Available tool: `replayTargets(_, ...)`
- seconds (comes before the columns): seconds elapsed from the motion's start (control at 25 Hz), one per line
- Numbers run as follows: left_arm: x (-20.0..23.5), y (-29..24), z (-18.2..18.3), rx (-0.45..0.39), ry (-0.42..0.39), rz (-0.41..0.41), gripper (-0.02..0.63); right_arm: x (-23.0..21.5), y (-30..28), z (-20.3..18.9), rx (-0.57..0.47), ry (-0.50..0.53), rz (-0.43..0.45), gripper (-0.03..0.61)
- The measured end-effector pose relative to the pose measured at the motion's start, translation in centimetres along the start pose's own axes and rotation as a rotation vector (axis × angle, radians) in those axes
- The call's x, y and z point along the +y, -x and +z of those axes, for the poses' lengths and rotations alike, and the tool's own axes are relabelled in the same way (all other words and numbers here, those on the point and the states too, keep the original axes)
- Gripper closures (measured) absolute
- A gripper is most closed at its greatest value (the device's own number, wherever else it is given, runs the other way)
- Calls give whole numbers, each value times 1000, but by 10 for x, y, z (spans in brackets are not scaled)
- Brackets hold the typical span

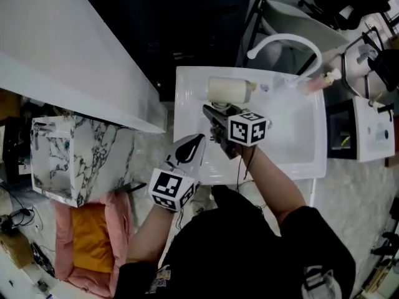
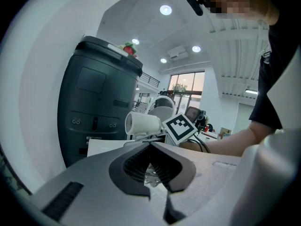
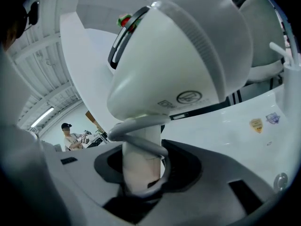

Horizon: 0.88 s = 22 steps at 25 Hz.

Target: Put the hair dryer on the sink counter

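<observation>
A cream-white hair dryer [image 1: 229, 90] hangs over the back left part of the white sink [image 1: 187, 136], its barrel lying sideways near the rear rim. My right gripper [image 1: 215, 114] is shut on its handle. In the right gripper view the handle [image 3: 140, 166] stands between the jaws, a grey cord [image 3: 141, 132] loops round it, and the dryer's body [image 3: 183, 65] fills the frame above. My left gripper [image 1: 192, 147] hovers at the sink's front left corner, shut with nothing held. From the left gripper [image 2: 151, 147] view the hair dryer [image 2: 142, 124] shows ahead, beside the right gripper's marker cube.
A curved white faucet [image 1: 293, 42] arches over the sink's back right, with a pink item [image 1: 315, 83] beside it. A marble-patterned box [image 1: 62, 161] and a pink cushion [image 1: 93, 242] sit on the floor at left. A white slanted panel [image 1: 62, 55] runs along the upper left.
</observation>
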State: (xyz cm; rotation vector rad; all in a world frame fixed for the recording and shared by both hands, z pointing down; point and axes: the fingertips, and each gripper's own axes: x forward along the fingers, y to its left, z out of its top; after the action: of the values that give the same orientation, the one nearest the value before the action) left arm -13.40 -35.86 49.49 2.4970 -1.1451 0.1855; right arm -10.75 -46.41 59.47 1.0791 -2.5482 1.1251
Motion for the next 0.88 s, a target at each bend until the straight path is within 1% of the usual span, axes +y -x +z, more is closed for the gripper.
replayTargets(0.16,8,-16,-5,22,15,-3,611,-20,-20,1,23,-33,-6,413)
replayTargets(0.44,29,-35,-13,48,44,16,611,-58,-52,-19,99,-105,-24,413)
replayTargets(0.88,48,-51,-25,82,71,37,611,-88,-91,-37,161,-193,-25,413)
